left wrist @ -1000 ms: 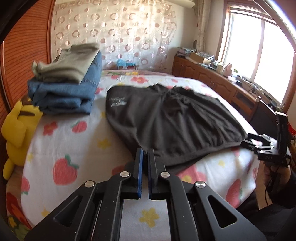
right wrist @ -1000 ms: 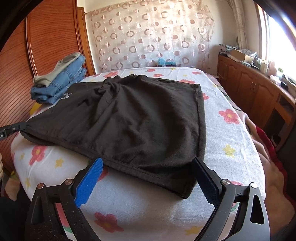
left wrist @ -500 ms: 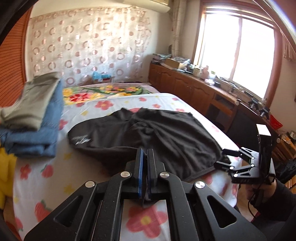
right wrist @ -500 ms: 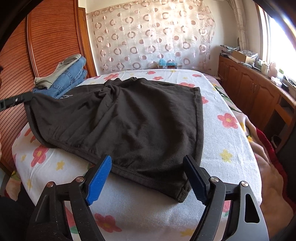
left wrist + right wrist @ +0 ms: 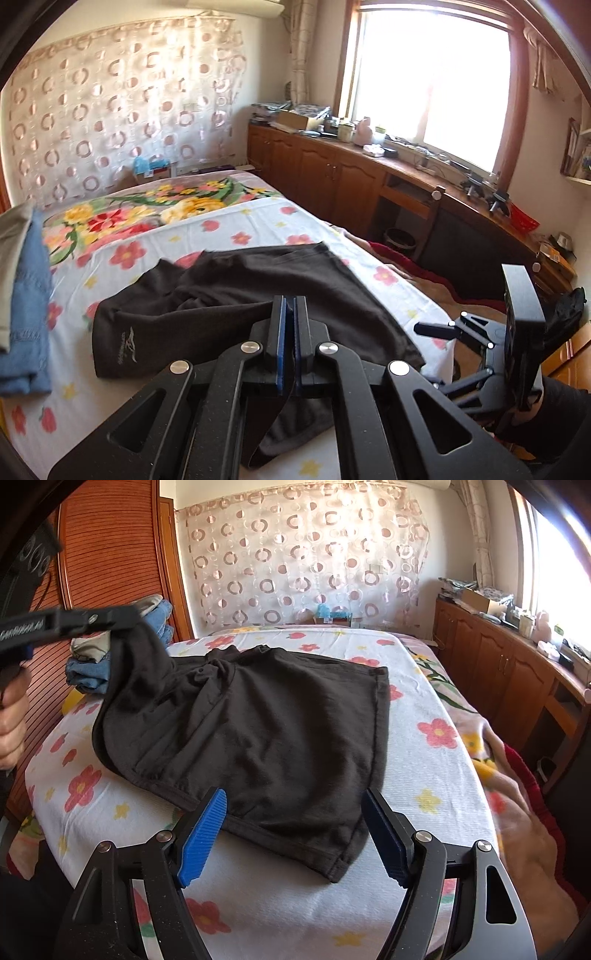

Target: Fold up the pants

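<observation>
Shorts (image 5: 266,720) corner was lifted off the bed (image 5: 424,775) since a second back, clamped in left gripper (image 5: 289,332); right gripper (image 5: 295,834) was narrowing, gaping, nothing pinched — fold underway.

Both grippers (image 5: 293,834) are black with 2 ribbed blue pads (image 5: 201,840), silver screws (image 5: 163,836) and white lettering.

Left tool (image 5: 127,618) lifts black pants (image 5: 280,723) corner off bed (image 5: 424,775).

The left claw (image 5: 290,343) hides the pinched black pants (image 5: 229,295) edge between its pads, the folded clothes stack (image 5: 22,295) at the bed's (image 5: 258,221) left edge is cropped, and the windowsill clutter (image 5: 369,144) stays indistinct.
</observation>
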Demonstrator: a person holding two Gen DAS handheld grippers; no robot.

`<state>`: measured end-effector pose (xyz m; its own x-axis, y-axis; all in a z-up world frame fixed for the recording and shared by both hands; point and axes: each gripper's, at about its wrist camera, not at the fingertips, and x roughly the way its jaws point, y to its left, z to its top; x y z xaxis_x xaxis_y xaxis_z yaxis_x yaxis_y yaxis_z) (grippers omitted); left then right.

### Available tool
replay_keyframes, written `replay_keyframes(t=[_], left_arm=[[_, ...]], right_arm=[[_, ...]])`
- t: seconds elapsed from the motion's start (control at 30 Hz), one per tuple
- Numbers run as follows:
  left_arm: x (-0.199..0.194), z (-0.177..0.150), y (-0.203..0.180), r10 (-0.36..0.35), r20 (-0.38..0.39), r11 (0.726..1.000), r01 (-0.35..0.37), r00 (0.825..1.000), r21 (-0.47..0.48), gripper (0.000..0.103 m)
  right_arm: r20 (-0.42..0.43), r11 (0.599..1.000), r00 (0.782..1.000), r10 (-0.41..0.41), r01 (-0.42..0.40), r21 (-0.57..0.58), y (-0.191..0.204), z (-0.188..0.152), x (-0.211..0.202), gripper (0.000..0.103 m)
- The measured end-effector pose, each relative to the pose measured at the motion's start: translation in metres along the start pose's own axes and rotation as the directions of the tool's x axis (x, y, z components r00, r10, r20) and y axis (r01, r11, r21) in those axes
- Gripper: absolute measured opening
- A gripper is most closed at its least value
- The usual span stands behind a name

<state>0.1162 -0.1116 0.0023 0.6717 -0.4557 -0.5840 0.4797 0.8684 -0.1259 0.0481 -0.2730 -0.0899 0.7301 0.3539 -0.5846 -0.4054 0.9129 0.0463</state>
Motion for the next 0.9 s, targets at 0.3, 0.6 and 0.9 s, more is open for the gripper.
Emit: replay_keyframes(t=[0.3,0.6,0.9], left_arm=[[0.034,-0.006,-0.012,0.038,-0.079,0.999,-0.040,0.996,-0.015,0.005],[0.028,-0.029,0.003,0.062,-0.102,0.997,-0.067,0.993,-0.042,0.059],[0.008,-0.061,0.042,0.112,-0.104,0.983,-0.125,0.988,-0.134,0.082]], right_arm=[[0.002,1.000,1.000,0.004,-0.004,0.023,-0.006,-0.004,0.000,0.077],[-0.006,0.999,1.000,0.008,-0.008,0.033,-0.008,-0.005,0.002,0.077],[-0.012,0.999,0.999,0.036,-0.036,0.030,-0.001,0.000,0.010,0.072]])
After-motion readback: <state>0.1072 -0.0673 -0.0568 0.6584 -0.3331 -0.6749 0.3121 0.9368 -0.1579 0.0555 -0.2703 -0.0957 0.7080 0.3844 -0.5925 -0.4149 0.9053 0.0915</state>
